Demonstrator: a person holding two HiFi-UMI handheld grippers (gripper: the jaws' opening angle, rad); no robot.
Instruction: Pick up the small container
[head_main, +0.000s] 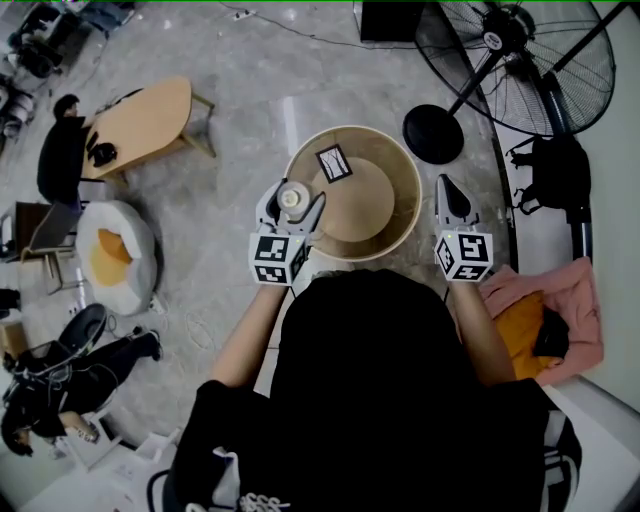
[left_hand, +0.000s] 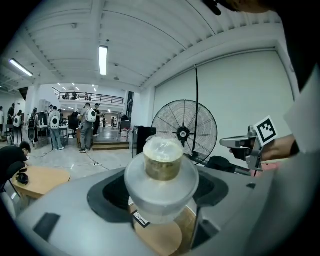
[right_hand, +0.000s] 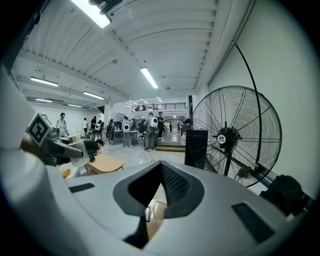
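The small container (head_main: 291, 197) is a clear cup with a pale lid. My left gripper (head_main: 290, 212) is shut on it and holds it up over the left rim of the round wooden table (head_main: 395, 170). In the left gripper view the container (left_hand: 162, 165) sits upright between the two jaws, with a wide white collar below the lid. My right gripper (head_main: 452, 195) hovers off the table's right rim. Its jaws meet at the tips (right_hand: 161, 167) with nothing between them.
A raised wooden disc (head_main: 360, 200) and a small black-and-white card (head_main: 334, 162) lie on the round table. A standing fan (head_main: 520, 60) with a round base (head_main: 433, 133) is at the back right. A low wooden table (head_main: 140, 125), a white cushion (head_main: 115, 255) and a pink cloth (head_main: 560, 300) stand around.
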